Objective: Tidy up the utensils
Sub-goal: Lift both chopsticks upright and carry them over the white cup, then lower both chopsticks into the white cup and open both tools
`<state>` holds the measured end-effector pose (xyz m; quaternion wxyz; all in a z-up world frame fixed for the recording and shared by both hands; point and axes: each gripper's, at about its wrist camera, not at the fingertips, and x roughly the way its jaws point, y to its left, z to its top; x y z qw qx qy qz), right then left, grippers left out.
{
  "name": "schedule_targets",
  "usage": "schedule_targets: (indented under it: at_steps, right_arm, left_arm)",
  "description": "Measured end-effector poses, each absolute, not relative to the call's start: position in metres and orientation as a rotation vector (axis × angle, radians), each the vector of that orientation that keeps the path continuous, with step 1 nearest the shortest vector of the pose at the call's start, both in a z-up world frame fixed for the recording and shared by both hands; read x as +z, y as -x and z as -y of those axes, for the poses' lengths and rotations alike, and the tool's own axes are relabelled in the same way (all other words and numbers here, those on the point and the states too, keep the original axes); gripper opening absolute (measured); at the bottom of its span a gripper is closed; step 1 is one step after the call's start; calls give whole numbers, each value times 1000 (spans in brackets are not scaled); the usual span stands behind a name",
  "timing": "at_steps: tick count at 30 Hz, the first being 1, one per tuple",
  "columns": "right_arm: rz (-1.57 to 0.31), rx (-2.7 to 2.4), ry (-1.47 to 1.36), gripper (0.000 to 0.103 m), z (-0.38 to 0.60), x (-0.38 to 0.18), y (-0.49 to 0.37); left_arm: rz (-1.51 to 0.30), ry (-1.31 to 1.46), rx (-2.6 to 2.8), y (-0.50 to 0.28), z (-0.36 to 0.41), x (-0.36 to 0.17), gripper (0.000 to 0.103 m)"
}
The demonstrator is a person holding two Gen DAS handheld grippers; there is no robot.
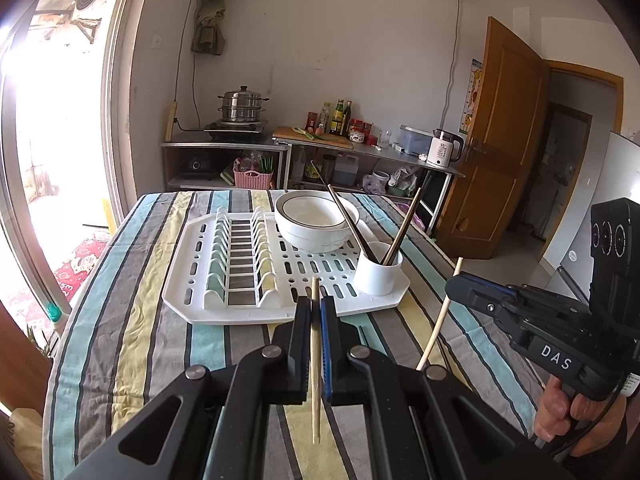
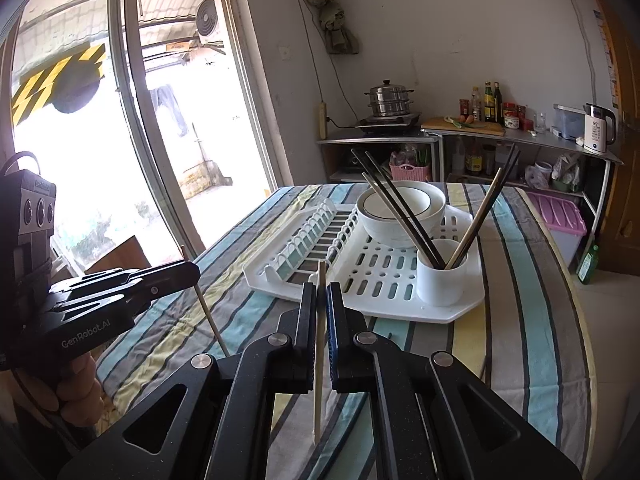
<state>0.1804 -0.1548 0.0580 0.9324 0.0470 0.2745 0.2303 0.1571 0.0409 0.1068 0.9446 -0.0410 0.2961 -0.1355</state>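
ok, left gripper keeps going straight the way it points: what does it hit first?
Probably the near edge of the white dish rack, or the striped tablecloth just before it; depth is unclear. The left gripper is shut on a pale chopstick, pointing down toward the rack's front.

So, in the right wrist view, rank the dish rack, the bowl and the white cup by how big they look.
1. dish rack, widest by far.
2. bowl.
3. white cup, though it sits nearer the camera, so its real gap to the bowl is likely bigger.
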Motion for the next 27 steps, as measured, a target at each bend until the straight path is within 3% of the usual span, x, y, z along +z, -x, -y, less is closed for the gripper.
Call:
schedule_targets:
  at_steps: [27]
  right_arm:
    - [-477, 301, -138, 5, 238, 98, -253]
  left_arm:
    - [-570, 66, -441, -266, 49, 163, 4]
